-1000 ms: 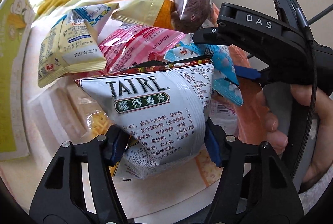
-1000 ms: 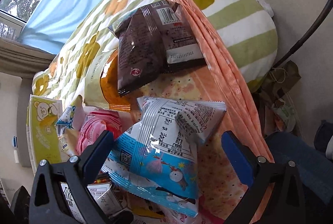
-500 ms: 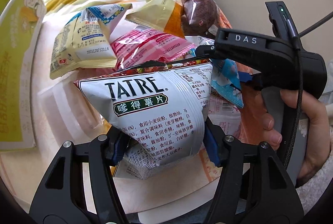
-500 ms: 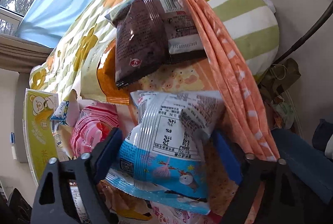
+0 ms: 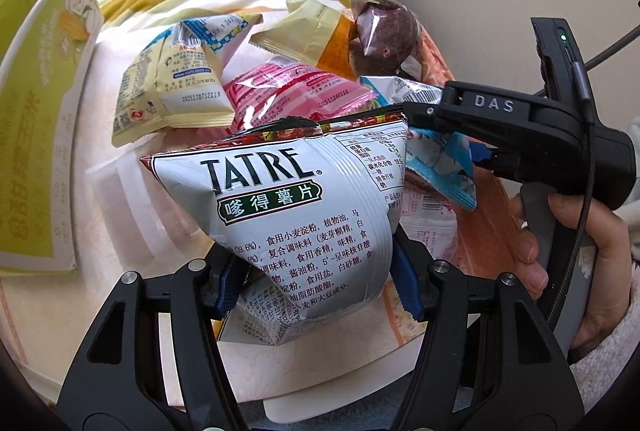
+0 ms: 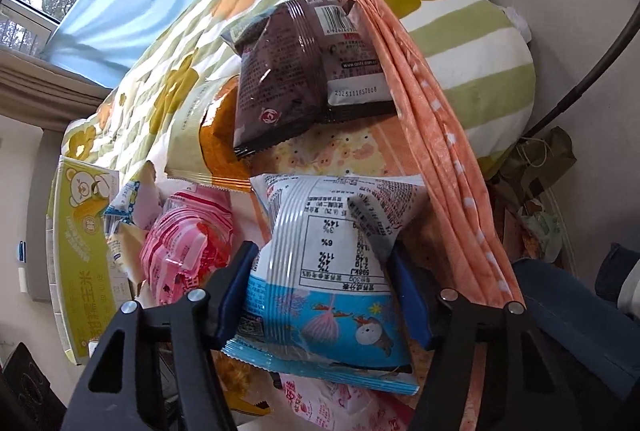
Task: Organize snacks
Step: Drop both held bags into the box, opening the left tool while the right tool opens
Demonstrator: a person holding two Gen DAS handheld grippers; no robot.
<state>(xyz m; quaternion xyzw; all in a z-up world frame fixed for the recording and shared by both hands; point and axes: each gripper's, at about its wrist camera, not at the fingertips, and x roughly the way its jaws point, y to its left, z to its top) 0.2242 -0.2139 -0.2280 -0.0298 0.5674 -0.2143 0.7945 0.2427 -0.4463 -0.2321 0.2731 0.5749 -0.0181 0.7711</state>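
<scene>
The right gripper is closing its jaws on the blue bag, which is lying straight ahead between the pads, its long axis running away from the gripper, its far end resting on the orange cloth. The left gripper is clenching the white chip bag, holding it just above the snack pile beside the green box. The brown packet is lying well beyond, nearer the right hand.

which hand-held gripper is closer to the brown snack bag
Right. The right hand-held gripper sits just below the brown snack bag; the left hand-held gripper is farther, beyond the TATRE bag.
</scene>
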